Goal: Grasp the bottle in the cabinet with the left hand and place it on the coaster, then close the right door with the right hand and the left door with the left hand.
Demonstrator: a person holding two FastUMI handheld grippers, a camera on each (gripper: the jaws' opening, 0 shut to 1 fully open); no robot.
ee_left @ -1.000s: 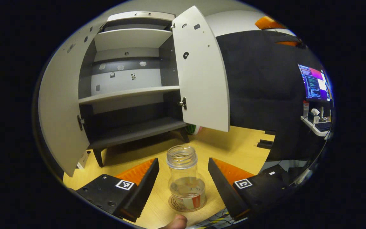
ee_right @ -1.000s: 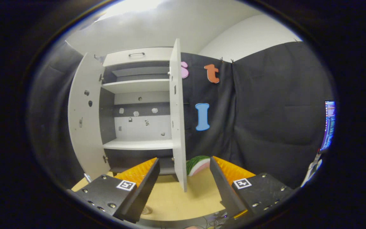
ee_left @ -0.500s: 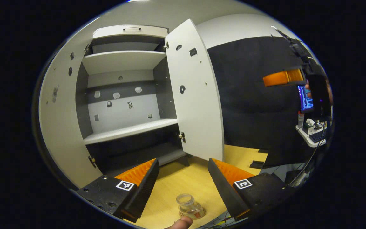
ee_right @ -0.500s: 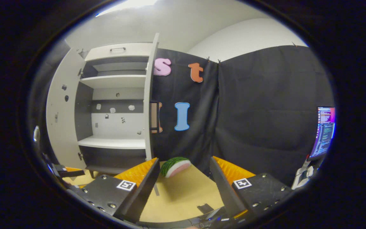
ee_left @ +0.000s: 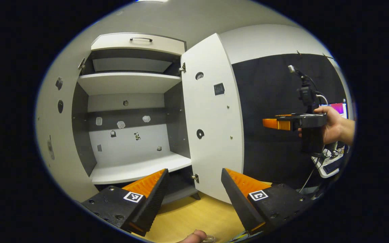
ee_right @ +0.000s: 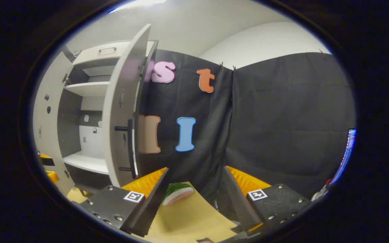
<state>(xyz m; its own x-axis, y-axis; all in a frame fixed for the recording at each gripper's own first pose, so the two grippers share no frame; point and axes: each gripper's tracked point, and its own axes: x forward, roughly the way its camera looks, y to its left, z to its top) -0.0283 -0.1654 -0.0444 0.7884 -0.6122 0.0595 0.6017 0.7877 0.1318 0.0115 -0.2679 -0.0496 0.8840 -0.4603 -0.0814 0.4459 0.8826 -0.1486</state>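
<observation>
The grey cabinet stands with both doors swung out and its shelves bare. In the left gripper view my left gripper is open and empty, raised in front of the lower shelf. The clear bottle's rim just peeks in at the bottom edge, below the fingers. The right door hangs open, and beyond it a hand holds my right gripper level with the door's middle. In the right gripper view, my right gripper is open and empty, facing the outer side of the right door and its bar handle.
A toy watermelon slice lies on the wooden table by the cabinet's right foot. The left door stands wide open at the left. A monitor and a small desk are off to the right.
My left gripper has lifted away from the bottle, which has dropped to the view's bottom edge. My right gripper has swung round to the outer face of the right door.
</observation>
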